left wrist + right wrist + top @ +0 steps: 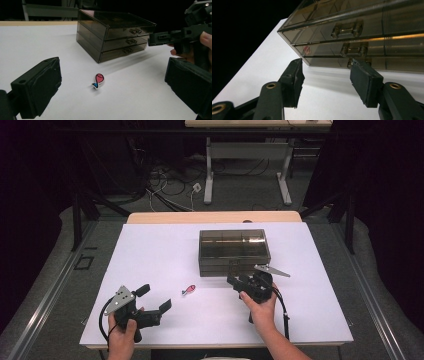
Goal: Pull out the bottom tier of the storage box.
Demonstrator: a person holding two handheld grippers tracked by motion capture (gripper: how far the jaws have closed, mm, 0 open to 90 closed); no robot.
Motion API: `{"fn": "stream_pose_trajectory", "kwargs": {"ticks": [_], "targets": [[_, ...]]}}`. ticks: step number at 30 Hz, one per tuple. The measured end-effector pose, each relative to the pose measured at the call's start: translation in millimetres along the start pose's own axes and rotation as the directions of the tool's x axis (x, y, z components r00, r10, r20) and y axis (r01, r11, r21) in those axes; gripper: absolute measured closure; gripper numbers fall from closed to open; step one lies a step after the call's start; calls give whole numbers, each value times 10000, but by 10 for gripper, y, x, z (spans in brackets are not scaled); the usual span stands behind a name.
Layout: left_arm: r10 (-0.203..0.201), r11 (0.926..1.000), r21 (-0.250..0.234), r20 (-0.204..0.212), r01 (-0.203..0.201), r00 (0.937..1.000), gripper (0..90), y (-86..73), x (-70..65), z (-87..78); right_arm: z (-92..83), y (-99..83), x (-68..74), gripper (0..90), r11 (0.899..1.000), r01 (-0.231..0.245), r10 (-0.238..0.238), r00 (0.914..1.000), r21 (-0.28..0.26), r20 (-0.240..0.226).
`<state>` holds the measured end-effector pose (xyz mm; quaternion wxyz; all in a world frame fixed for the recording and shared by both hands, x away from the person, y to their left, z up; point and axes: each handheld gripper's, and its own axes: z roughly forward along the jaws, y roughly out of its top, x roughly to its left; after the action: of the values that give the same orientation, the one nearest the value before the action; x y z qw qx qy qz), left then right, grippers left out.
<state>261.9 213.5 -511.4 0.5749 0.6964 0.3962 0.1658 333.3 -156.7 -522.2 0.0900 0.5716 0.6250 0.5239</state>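
A smoky see-through chest of three drawers (234, 251) stands at the back middle of the white table top (150, 260), all drawers pushed in. A small pink fish-shaped piece with a blue tail (188, 290) lies in front of it to the left. My right gripper (246, 279) is held just in front of the chest. In the right gripper view its jaws (325, 80) stand open and empty before the lowest drawer's handle (349, 63). My left gripper (156, 296) rests near the front left, open, pointing at the fish (99, 80), with the chest (112, 35) beyond.
The white top ends close behind both hands at the front edge (215, 342). A wooden table edge (215, 217) runs behind it. Farther back on the floor are a desk's white legs (208, 180) and loose cables (165, 190). Dark curtains hang on both sides.
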Motion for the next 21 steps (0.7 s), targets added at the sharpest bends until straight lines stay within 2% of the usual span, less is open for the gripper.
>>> {"fn": "stream_pose_trajectory", "kwargs": {"ticks": [4,7,8,9,10,11,17,19,20,21], "targets": [[-100,9999,16,30,100,9999,7,-3,4,0,89,-14,10,445,9971,-723,724,9974,250,-66],[-130,9999,34,42,130,9999,7,-7,15,8,140,-3,-4,415,9931,-1128,1127,9936,305,66],[-130,9999,34,42,130,9999,7,-7,15,8,140,-3,-4,415,9931,-1128,1127,9936,305,66],[-170,9999,12,64,170,9998,7,-6,17,7,175,7,-22,408,9879,-1485,1480,9889,438,146],[-170,9999,12,64,170,9998,7,-6,17,7,175,7,-22,408,9879,-1485,1480,9889,438,146],[-156,9999,5,70,156,9999,7,-4,17,5,205,16,-37,416,9827,-1762,1749,9842,572,270],[-51,10000,6,119,51,9999,7,2,5,6,282,24,-80,451,9730,-2200,2184,9754,691,300],[-41,10000,42,115,41,9999,7,0,3,14,296,36,-88,464,9651,-2487,2473,9686,816,271],[-41,10000,42,115,41,9999,7,0,3,14,296,36,-88,464,9651,-2487,2473,9686,816,271],[-57,10000,52,127,56,9999,7,-2,3,19,314,37,-102,484,9569,-2737,2707,9617,972,432]]}}
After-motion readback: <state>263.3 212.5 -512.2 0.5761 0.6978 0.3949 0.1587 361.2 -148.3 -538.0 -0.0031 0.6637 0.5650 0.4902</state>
